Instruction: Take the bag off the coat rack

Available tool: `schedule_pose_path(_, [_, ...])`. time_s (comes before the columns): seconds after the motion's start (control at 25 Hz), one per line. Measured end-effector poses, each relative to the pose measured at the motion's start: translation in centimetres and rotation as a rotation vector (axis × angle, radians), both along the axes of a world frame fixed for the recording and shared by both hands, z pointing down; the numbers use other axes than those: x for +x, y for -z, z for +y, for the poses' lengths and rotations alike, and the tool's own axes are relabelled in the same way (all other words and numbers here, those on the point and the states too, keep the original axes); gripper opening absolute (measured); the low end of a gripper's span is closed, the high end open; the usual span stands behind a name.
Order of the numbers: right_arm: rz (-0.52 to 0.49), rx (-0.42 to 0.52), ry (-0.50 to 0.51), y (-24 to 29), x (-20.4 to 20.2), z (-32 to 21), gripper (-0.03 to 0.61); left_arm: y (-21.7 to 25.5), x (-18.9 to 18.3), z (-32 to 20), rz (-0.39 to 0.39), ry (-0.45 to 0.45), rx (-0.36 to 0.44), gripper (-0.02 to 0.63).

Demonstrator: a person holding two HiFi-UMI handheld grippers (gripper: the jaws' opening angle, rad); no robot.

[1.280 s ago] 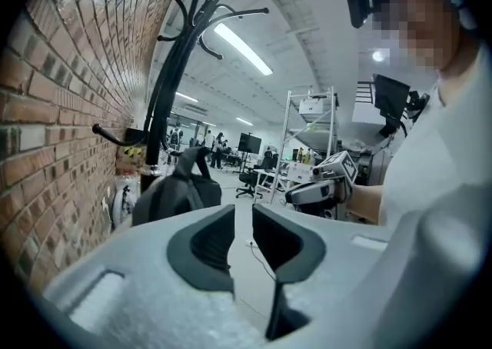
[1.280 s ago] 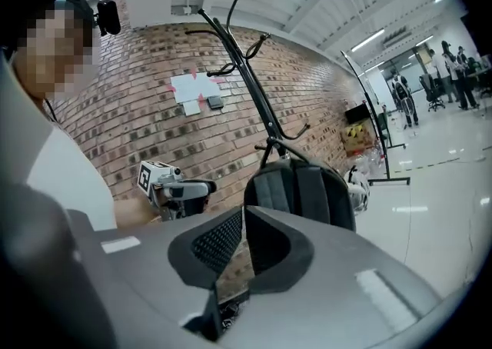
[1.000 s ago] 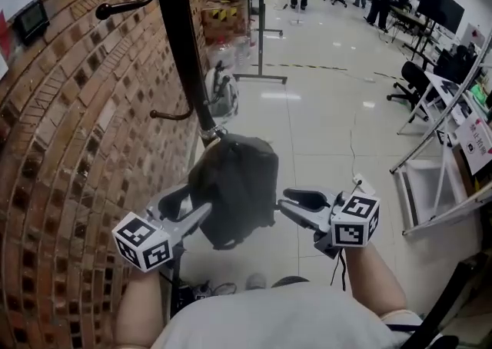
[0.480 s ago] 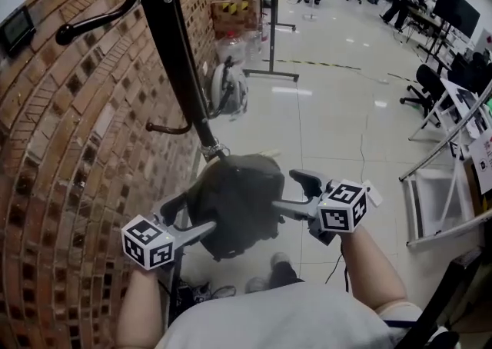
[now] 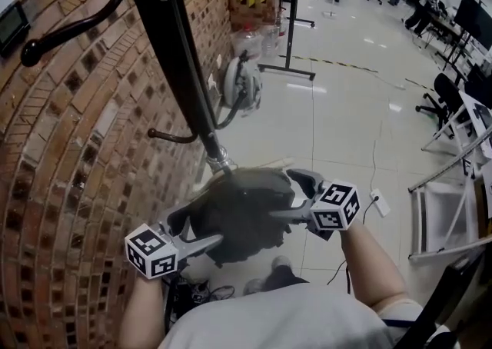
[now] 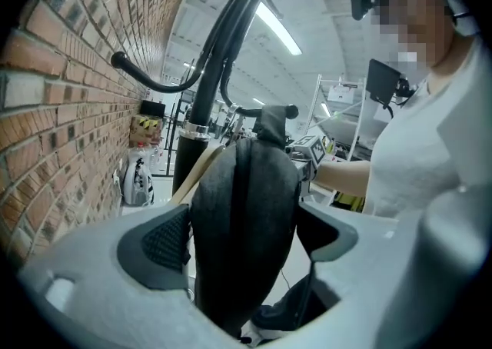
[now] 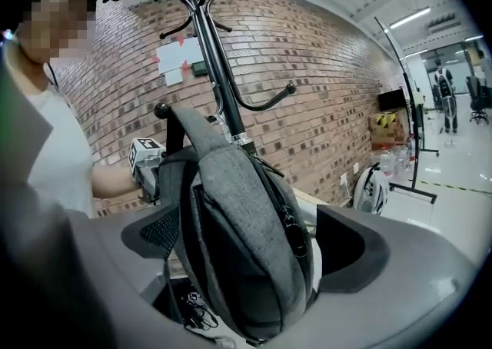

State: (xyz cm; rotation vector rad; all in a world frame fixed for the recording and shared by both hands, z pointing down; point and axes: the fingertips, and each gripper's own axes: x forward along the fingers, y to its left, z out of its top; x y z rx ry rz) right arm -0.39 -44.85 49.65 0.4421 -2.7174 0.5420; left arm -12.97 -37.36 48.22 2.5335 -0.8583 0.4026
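Evidently, with the left gripper (image 6: 242, 238) wide and the right gripper (image 7: 252, 244) opening around the hanging bag (image 5: 242, 205), both needed to clamp it squarely before lifting it off the coat rack (image 5: 174, 41).

The left hand-held gripper (image 5: 196, 228) points forward and toward the right one. Its jaws stand wide apart, one on each side of the bag (image 5: 246, 205). The right hand-held gripper (image 5: 290, 197) faces it from the other side. Its jaws are opening, and the same bag is between them. A bare left forearm (image 5: 142, 305) and right forearm (image 5: 370, 263) reach out behind the hand-held grippers.
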Motion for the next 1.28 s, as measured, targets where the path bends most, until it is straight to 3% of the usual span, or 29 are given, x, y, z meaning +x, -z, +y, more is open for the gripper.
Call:
schedule_pose_path(0.2, [0.063, 0.014, 0.049, -1.9, -0.8, -0.5, 0.538, -0.5, 0.3, 0.1, -0.036, -0.007, 0.014, 0.442])
schedule_pose_path(0.4, [0.089, 0.005, 0.05, -2.6, -0.9, -0.7, 0.417, -0.6, 0.2, -0.2, -0.021, 0.035, 0.021, 0.434])
schedule_pose_path(0.56, [0.083, -0.025, 0.031, -2.7, -1.0, -0.7, 0.305, -0.5, 0.2, 0.0, -0.007, 0.054, 0.024, 0.343])
schedule_pose_path(0.84, [0.076, -0.06, 0.003, -2.1, -0.8, 0.3, 0.213, 0.2, -0.5, -0.5, -0.019, 0.118, 0.014, 0.201])
schedule_pose_path(1.28, [0.085, -0.052, -0.066, 2.0, -0.8, 2.9, 0.17, 3.8, -0.8, 0.5, 0.037, 0.075, 0.035, 0.164])
